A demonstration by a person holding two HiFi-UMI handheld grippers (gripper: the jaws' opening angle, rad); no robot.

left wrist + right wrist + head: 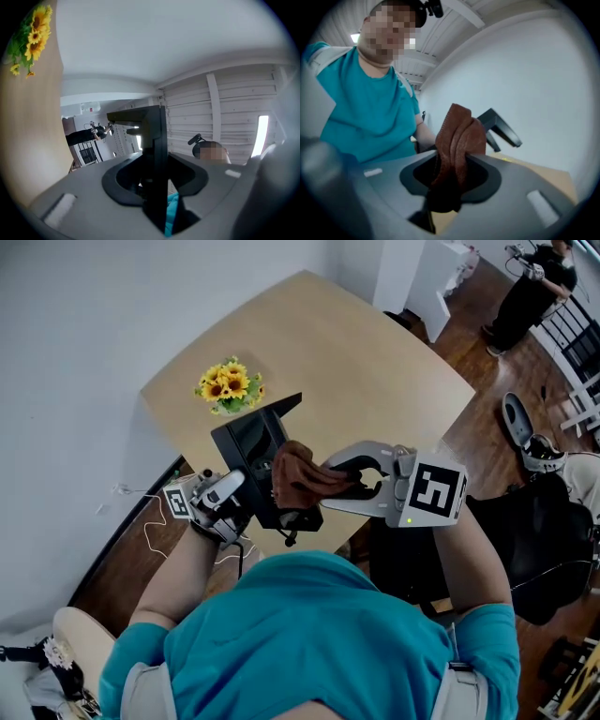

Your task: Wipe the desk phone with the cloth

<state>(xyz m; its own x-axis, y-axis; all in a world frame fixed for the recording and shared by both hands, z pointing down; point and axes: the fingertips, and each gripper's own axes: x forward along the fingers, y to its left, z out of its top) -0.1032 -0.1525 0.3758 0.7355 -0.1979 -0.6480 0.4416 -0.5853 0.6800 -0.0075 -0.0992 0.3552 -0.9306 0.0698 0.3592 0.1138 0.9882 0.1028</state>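
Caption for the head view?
Left gripper holds the desk phone; right gripper holds the brown cloth against it.

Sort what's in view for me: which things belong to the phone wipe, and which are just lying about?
In the job:
- phone, held up in the left tool
- cloth, held in the right tool, against the phone

Lying about:
- flowers on the table
- person in the far corner

Open tabletop (pixel 375 362) stretches beyond and right of the raised phone (pixel 249 442); flowers (pixel 230 385) stand close behind it on the left by the wall (pixel 80 343), leaving only a narrow gap there
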